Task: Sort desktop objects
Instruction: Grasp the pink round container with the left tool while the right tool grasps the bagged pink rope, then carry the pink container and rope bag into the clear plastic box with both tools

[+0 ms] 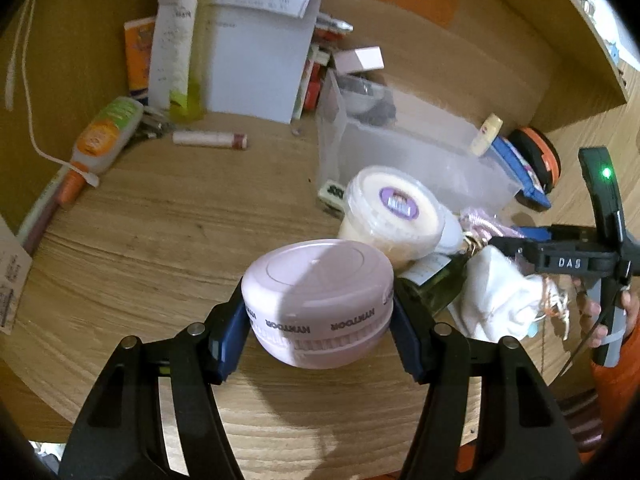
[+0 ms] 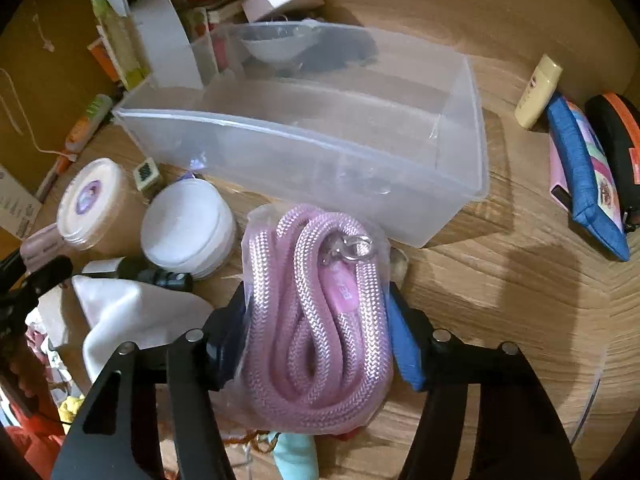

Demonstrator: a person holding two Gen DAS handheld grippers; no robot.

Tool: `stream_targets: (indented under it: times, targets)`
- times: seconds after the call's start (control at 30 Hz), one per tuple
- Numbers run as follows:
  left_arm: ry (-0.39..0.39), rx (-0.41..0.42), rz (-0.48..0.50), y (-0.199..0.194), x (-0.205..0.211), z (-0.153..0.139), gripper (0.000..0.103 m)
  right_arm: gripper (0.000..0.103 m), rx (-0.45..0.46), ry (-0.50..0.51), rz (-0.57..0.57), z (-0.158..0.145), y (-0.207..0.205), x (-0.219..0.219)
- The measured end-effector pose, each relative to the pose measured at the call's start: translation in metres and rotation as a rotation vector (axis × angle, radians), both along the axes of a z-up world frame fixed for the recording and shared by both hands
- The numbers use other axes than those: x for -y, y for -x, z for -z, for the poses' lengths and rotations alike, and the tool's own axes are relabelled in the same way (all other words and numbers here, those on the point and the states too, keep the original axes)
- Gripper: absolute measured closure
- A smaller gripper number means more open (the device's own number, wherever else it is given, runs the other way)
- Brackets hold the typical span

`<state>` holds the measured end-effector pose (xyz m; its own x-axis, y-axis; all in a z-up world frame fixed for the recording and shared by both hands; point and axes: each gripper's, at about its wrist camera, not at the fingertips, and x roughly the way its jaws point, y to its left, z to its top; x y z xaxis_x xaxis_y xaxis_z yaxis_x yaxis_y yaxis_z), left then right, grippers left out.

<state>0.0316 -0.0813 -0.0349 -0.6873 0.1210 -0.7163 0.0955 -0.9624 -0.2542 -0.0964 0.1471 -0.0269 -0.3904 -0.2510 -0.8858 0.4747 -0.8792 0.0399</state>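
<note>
Pink is the colour of both things being picked up on this cluttered wooden desk point(image 1: 160, 216). The left gripper point(image 1: 318, 320) has its blue pads pressed against the two sides of a round pale pink case point(image 1: 316, 300), which sits on the desk near the front edge; the band around it reads "HYKTOOR", seen upside down. The right gripper point(image 2: 316, 328) is clamped on a coil of pink rope point(image 2: 316, 320) sealed in a clear plastic bag, with a metal clasp showing at the top of the coil. Seen from the left camera, the right tool's black body carries the letters "DAS" and a green light. Just behind the rope stands a clear plastic bin point(image 2: 460, 128), mostly bare inside. Both grips look just made, so the step in hand is probably the pick-up, with sorting into the bin likely next. That move would call for lifting each item clear of its neighbours, a cream tub with a purple label point(image 1: 394, 210) and a white cloth point(image 1: 496, 292), then carrying it over the bin's rim. The tub's label is too small to read.
</note>
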Motion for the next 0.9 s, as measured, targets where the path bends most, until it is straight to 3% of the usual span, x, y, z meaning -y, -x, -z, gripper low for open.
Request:
stream_targets:
  times: [0.13,0.27,0.53,0.9]
  targets:
    - [-0.009,-0.021,-0.010,0.002,0.005,-0.012,0.040,0.055,-0.027,0.029,0.000,-0.011,-0.007,-0.006]
    - [-0.006,-0.049,-0.006,0.004,0.006,-0.028,0.040,0.056,-0.077,0.057,0.008,-0.029,-0.016,-0.020]
    - [0.070,-0.126,0.045,0.023,-0.007,-0.072,0.040,0.056,-0.166,0.126,0.043,-0.065,-0.021,-0.036]
    - [0.128,-0.171,0.123,0.082,-0.031,-0.115,0.040,0.056,-0.311,0.199,0.076,-0.111,-0.013,-0.043]
